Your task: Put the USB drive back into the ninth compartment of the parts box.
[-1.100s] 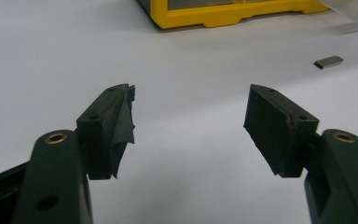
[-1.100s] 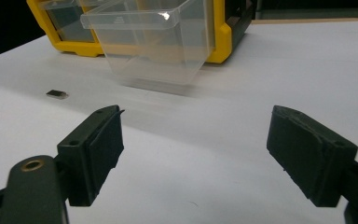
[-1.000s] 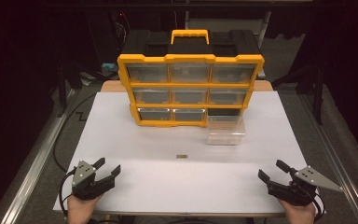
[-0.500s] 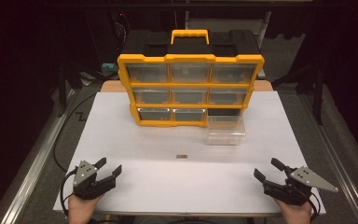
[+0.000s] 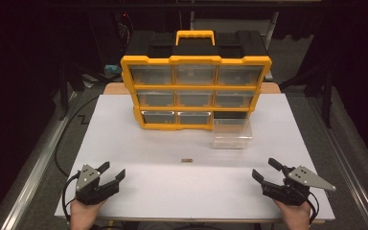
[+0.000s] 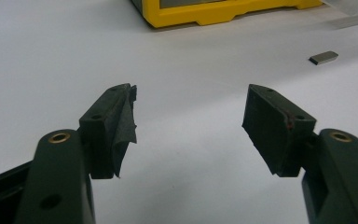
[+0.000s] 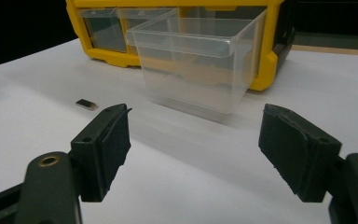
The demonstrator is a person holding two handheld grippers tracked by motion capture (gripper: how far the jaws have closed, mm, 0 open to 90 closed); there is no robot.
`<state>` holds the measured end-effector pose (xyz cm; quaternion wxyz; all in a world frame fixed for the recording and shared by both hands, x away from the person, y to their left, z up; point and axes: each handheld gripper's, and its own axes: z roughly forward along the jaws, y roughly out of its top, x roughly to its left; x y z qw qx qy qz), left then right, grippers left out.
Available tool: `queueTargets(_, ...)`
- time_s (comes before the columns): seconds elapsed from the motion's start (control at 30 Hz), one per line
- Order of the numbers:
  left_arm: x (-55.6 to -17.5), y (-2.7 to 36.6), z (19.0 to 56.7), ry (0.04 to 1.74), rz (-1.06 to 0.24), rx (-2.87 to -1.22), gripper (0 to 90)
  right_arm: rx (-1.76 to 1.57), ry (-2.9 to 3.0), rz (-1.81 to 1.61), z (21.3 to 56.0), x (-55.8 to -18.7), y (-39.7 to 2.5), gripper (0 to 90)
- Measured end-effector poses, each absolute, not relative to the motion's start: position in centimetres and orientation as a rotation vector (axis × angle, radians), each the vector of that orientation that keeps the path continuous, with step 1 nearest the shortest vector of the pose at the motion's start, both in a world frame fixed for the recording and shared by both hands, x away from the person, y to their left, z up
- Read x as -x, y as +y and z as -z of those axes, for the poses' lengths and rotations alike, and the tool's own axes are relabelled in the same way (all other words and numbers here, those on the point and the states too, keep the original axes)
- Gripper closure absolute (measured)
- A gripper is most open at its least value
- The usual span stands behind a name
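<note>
A yellow and black drawer cabinet (image 5: 195, 91) stands at the back of the white table (image 5: 139, 143); its yellow base (image 6: 223, 11) shows in the left gripper view. A clear plastic drawer (image 5: 232, 133) sits pulled out on the table in front of the cabinet's empty bottom right slot, and appears close up as the drawer (image 7: 196, 60) in the right gripper view. A small flat metal piece (image 5: 187, 160) lies mid-table, also seen as the piece (image 6: 323, 57) and the piece (image 7: 86, 104). My left gripper (image 5: 112, 171) (image 6: 189, 121) is open near the front left. My right gripper (image 5: 265, 170) (image 7: 193, 144) is open at front right. Both hold nothing.
A metal frame rail (image 5: 33, 167) runs along the table's left side, with a black cable (image 5: 69, 134) beside it. A wooden board edge (image 5: 112, 88) shows behind the cabinet. Dark surroundings lie beyond the table.
My right gripper has shifted a little to the left and forward over the table's front edge. The left gripper has stayed put.
</note>
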<state>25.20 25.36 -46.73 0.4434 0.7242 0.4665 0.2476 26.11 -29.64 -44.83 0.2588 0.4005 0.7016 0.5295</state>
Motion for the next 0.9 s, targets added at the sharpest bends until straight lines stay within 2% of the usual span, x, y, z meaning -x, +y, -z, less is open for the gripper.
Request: queueTargets(0.9,-25.3,25.1,46.7,1.139,-0.614,-1.797,34.4,-0.985,2.0,-1.478,44.9,-27.8,-25.3,25.4)
